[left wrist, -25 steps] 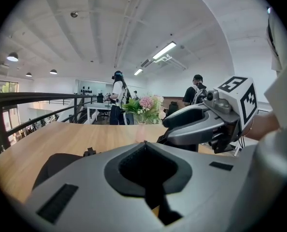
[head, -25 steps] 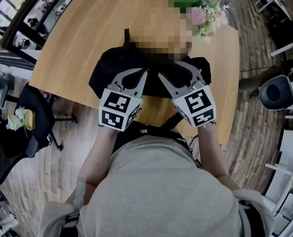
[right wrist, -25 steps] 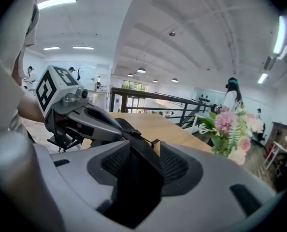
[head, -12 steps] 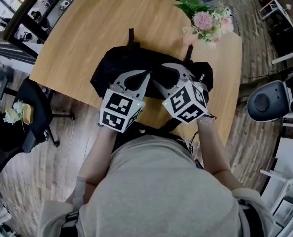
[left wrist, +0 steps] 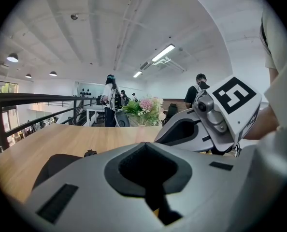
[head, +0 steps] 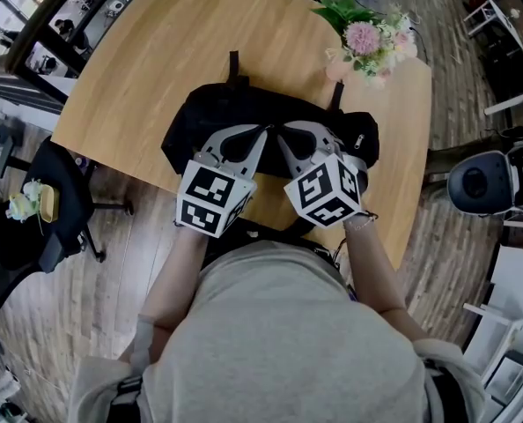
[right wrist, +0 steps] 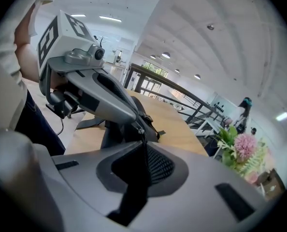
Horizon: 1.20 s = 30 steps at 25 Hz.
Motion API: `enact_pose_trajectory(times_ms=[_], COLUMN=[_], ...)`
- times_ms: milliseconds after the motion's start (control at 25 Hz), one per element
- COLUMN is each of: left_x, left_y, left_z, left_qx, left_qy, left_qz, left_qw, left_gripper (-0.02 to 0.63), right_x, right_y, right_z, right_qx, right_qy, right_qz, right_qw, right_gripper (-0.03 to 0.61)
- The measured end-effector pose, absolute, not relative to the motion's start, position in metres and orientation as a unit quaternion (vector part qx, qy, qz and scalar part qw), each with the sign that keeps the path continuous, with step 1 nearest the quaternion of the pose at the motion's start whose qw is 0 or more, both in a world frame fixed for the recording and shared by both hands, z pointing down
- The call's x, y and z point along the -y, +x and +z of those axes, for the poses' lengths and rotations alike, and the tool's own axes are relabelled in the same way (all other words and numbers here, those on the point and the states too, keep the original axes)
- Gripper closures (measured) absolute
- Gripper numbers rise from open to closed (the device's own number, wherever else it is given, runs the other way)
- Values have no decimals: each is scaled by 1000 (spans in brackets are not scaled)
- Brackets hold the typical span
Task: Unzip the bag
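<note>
Fingers of the right gripper (head: 280, 135) have just been closing and now stand narrow, nipped on the thin dark zip pull (right wrist: 144, 153). The pull runs as a cord from between them up to a small metal slider (right wrist: 141, 129) on the bag's top seam. Fingers of the left gripper (left wrist: 144, 145) are together too, their tip set on the black cloth just beside that slider and seemingly pinching it. The pairing reads as deliberate: one hand anchors the cloth so the zip has something to draw against, while the other takes the pull. The two tips meet almost nose to nose over the middle of the bag (head: 200, 117). No opened gap shows along the zip, so the unzipping looks not yet begun. The bag is black, soft and slumped, lying across the near half of the wooden tabletop (head: 156, 51), with a strap loop (head: 233, 60) on its far side. A bunch of flowers (head: 367, 38) stands well apart at the far right corner.
</note>
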<state>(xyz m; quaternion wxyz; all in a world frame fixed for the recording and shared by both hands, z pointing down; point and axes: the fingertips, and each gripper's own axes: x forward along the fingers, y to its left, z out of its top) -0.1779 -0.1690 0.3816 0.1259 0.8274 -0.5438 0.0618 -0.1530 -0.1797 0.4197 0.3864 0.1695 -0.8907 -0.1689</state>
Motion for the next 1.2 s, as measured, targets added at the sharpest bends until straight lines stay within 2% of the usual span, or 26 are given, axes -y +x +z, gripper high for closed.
enact_pose_trajectory(times_ms=[1200], left_x=[142], left_y=[-267], left_z=[399], left_qx=[631], left_qy=[759], left_qz=[45], left_qw=[155], left_gripper=[592], right_x=[184], right_y=[-145], right_z=[421], right_qx=[897], right_qy=[214], right_qz=[-110], right_qw=[372], right_gripper=[549])
